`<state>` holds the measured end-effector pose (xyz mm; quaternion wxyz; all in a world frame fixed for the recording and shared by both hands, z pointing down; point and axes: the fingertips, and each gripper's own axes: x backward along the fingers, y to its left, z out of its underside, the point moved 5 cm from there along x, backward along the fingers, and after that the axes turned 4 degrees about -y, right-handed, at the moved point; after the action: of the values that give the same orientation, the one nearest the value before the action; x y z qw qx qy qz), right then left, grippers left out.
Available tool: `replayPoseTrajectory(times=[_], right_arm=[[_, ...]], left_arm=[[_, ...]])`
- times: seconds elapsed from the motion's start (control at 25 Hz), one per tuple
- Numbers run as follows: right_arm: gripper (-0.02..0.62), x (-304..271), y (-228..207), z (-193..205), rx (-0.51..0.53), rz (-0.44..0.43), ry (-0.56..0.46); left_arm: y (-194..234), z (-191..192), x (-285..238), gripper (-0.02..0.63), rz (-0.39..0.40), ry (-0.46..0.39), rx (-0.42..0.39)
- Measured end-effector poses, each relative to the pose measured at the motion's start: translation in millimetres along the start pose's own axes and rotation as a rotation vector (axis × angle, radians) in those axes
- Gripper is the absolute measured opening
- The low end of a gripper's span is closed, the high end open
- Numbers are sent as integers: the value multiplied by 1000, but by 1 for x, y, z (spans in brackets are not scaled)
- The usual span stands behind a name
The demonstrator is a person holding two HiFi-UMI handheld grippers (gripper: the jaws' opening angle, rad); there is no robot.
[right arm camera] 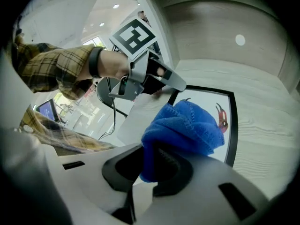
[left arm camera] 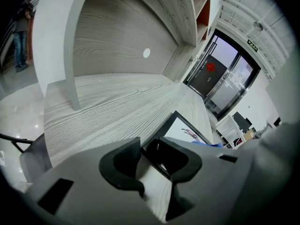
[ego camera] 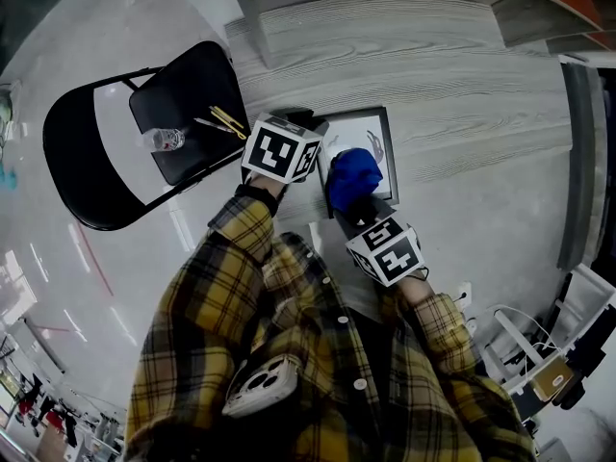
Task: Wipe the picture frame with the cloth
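Both grippers are occupied. My left gripper (left arm camera: 147, 161) is clamped on the left edge of the picture frame (right arm camera: 208, 97), toward its far corner, and steadies it flat on the grey surface (ego camera: 462, 85). My right gripper (right arm camera: 152, 165) is closed tight on the blue cloth (right arm camera: 185, 125), whose bunch seems to rest on the glass. The frame's long side runs away from me, so bare glass lies beyond the cloth, far and to the right. I judge the stroke should go that way.
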<state>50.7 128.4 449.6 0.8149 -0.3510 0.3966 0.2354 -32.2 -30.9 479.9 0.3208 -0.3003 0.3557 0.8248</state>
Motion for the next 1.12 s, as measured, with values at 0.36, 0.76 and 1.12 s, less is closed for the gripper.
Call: replayPoseTrajectory(times=[0.36,0.76,1.12], right_arm=[[49,12,6,27,-92,-56,10],[49,72,2,-17,-170,-54,-277],[49,152,8,-68,-143,-39,-555]], left_arm=[[1,0,-1,126,0,-2,-1],[9,-4,17,127,24,-90,3],[-39,-37,91,120,120,-255,-118]])
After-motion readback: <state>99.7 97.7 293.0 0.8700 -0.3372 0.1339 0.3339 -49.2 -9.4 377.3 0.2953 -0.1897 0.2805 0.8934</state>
